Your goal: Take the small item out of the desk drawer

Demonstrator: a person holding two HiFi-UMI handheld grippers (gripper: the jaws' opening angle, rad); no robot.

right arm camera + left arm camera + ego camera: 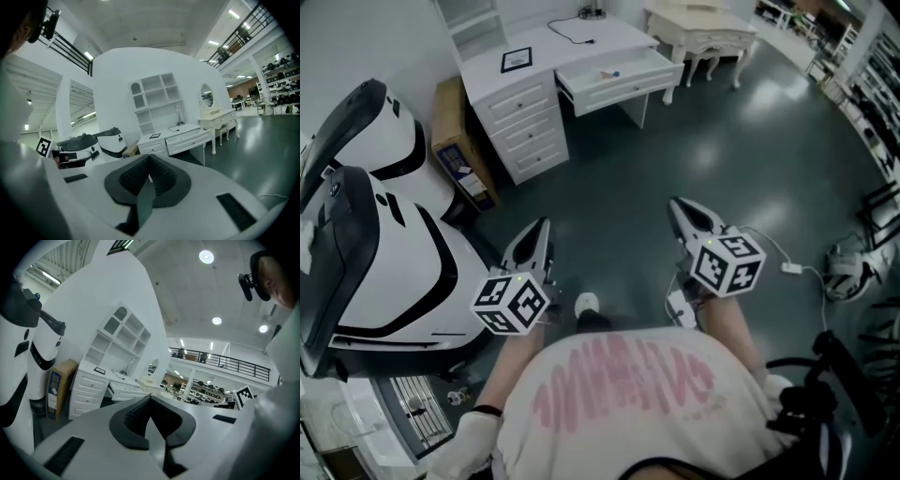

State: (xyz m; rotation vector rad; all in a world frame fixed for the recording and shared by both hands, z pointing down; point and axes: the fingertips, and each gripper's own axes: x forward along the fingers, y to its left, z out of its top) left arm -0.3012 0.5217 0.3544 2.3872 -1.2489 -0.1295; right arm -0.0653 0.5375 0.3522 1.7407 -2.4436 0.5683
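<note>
A white desk (546,56) stands far ahead across the dark floor, its wide drawer (619,79) pulled open. A small item (610,72) with orange and blue on it lies inside the drawer. My left gripper (541,227) and right gripper (679,205) are held close to the person's body, well short of the desk, and both point toward it. Each is shut with nothing between its pads. The left gripper (151,399) sees the desk (89,380) at its left. Beyond the right gripper (149,157), the open drawer (190,138) shows at centre.
A cardboard box (459,141) leans beside the desk's drawer stack. Large white and black machines (384,253) fill the left side. A cream ornate table (703,33) stands right of the desk. A framed picture (517,59) lies on the desktop. A white cable (792,268) runs over the floor at right.
</note>
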